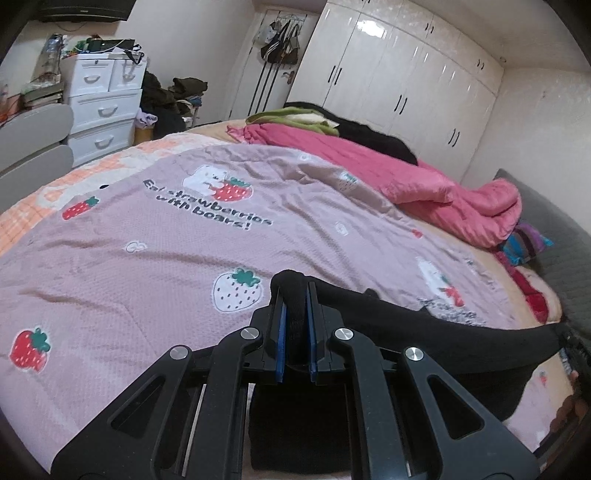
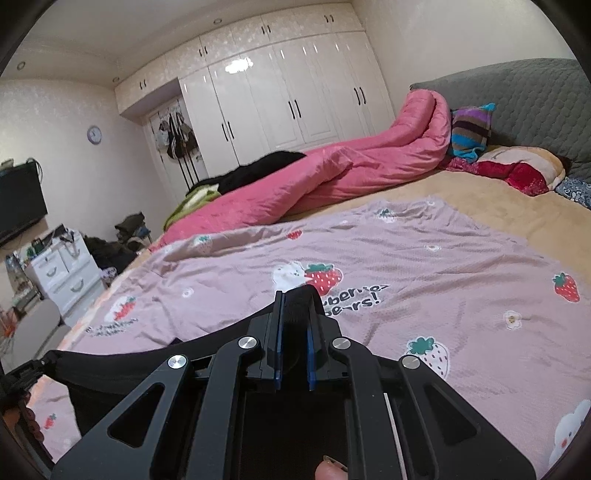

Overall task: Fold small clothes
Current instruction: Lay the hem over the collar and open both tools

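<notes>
Both your grippers, left gripper and right gripper, have jaws clamped on the black garment, stretched between them above the strawberry sheet. Pink quilt at 12 o'clock, wardrobe beyond.

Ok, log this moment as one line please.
step: garment lifted | left gripper: shut on black garment | right gripper: shut on it | garment: stretched between both, above strawberry blanket | fold: not yet made

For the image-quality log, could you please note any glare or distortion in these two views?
Left wrist: ceiling-light glare on the glossy wardrobe doors, and fisheye bulges the strawberry blanket. Right wrist: the same glare on the wardrobe doors, dark vignette at the corners.
</notes>
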Demonstrator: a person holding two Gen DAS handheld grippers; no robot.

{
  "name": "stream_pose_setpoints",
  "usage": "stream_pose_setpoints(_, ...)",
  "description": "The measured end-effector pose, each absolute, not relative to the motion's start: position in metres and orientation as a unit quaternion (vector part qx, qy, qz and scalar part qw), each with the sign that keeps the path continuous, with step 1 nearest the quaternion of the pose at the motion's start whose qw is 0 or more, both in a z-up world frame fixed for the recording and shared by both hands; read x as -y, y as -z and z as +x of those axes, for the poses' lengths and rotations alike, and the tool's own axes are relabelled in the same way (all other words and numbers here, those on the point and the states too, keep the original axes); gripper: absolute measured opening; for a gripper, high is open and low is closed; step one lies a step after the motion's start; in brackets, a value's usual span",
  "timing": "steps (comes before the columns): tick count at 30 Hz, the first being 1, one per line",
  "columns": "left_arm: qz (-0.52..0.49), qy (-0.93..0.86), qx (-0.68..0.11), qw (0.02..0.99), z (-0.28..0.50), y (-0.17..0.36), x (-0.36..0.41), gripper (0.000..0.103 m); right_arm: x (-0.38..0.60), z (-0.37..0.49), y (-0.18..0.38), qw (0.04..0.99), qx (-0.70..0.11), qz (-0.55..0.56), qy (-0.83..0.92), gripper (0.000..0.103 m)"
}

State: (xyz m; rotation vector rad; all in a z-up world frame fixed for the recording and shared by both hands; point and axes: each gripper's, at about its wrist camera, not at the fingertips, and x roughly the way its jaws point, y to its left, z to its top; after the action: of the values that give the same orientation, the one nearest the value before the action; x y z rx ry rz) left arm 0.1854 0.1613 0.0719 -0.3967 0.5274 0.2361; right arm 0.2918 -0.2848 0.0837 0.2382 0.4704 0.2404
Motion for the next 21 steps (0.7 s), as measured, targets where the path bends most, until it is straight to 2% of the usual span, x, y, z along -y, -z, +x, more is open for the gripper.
stream_pose_setpoints(18, -0.16, -0.14, -0.299, 0.93, 0.225, -0.031, -0.159, 0.004, 0.266, 0.343, -0.015, 0.938, -0.313, 0.11, -0.099, 0.009)
stream_pose_setpoints(20, -0.156, -0.142, -0.301, 0.93, 0.226, -0.029, -0.158, 0.008, 0.265, 0.345, -0.013, 0.937, -0.318, 0.11, -0.095, 0.01)
stream_pose_setpoints(21, -0.147, -0.148, -0.3, 0.931, 0.226, -0.029, -0.157, 0.016, 0.265, 0.347, -0.01, 0.935, -0.323, 0.11, -0.092, 0.016)
